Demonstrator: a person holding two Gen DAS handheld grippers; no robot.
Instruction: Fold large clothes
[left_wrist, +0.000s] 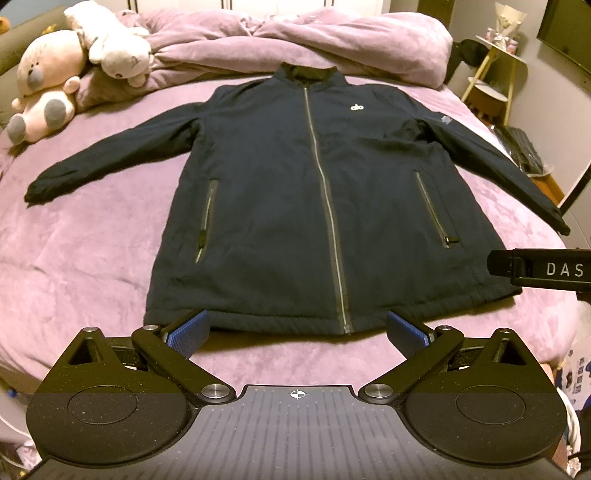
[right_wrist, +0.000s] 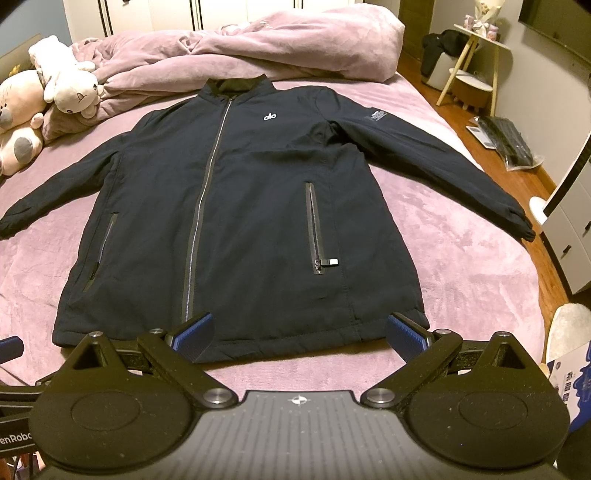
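Note:
A dark navy zip jacket (left_wrist: 295, 192) lies flat and face up on the purple bed (left_wrist: 92, 251), collar at the far end, both sleeves spread out to the sides. In the right wrist view the same jacket (right_wrist: 240, 221) fills the middle. My left gripper (left_wrist: 297, 332) hovers open just before the hem, near the zipper's bottom end, nothing between its blue pads. My right gripper (right_wrist: 299, 334) is open too, over the hem's right part, holding nothing. The right gripper's black body (left_wrist: 543, 267) shows at the right edge of the left wrist view.
A bunched purple duvet (left_wrist: 295, 40) lies beyond the collar. Plush toys (left_wrist: 66, 70) sit at the far left of the bed. Right of the bed are a wooden floor (right_wrist: 491, 158), a small side table (right_wrist: 472, 70) and white drawers (right_wrist: 572, 236).

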